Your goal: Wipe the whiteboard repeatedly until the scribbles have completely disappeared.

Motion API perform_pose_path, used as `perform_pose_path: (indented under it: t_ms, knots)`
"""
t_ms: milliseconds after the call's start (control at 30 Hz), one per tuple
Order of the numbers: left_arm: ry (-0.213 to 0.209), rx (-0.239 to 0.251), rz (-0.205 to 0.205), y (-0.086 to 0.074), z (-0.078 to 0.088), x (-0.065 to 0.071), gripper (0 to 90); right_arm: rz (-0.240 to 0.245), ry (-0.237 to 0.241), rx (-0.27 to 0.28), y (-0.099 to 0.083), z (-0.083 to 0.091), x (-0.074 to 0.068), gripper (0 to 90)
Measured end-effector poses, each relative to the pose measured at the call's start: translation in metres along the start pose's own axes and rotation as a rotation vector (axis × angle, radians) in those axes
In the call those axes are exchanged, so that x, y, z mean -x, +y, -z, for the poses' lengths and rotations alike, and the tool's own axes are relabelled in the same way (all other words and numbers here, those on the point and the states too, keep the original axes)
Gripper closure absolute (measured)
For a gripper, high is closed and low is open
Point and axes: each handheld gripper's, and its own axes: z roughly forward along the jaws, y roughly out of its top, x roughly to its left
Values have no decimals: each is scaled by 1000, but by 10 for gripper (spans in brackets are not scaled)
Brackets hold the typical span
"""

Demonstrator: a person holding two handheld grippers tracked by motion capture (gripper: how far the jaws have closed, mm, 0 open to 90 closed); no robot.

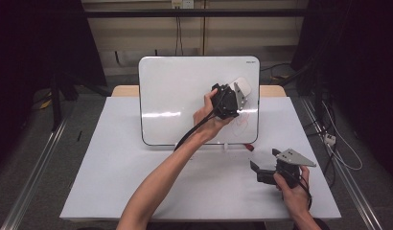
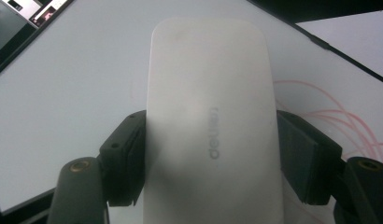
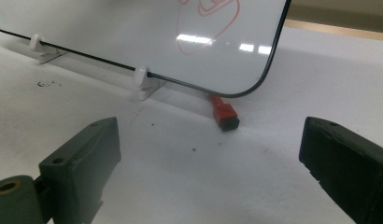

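- Red scribbles (image 1: 241,120) mark the lower right part of the whiteboard (image 1: 185,96), which leans propped on the table (image 1: 113,182). In the high view, the left gripper (image 1: 233,93) presses a white eraser (image 1: 242,87) against the board just above those scribbles, likely placed to wipe down over them. The right gripper (image 1: 261,168) rests on the table, below the board's lower right corner, out of the wiping path.
- In the left gripper view, the jaws are clenched on both long sides of the eraser, a grip that keeps its flat face to the board; the red lines lie to its right.
- In the right gripper view, the jaws stand wide apart, holding nothing. A red marker (image 3: 224,113) pokes out from under the board's bottom edge, beside a clear stand clip (image 3: 142,79).
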Motion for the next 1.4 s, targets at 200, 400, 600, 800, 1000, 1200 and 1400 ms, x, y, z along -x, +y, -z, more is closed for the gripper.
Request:
perform_pose_path:
  t_ms: [200,400,600,800,1000,1200,1400]
  knots:
    - [-8,14,-16,-6,3,12,311,0,3,1,0,0,0,55]
    - [-38,-2,-23,-2,0,5,310,4,4,-3,0,0,0,55]
    - [-25,-2,-11,7,-2,-11,311,1,2,-2,0,0,0,56]
    - [-9,0,26,13,-4,-24,311,-2,6,-1,0,0,1,55]
    - [20,4,-11,12,-4,-17,311,0,4,-3,0,0,0,55]
    - [10,2,-35,9,-4,-8,311,-2,3,-4,0,0,0,56]
    - [-14,12,-72,2,-1,5,311,0,4,-3,0,0,0,56]
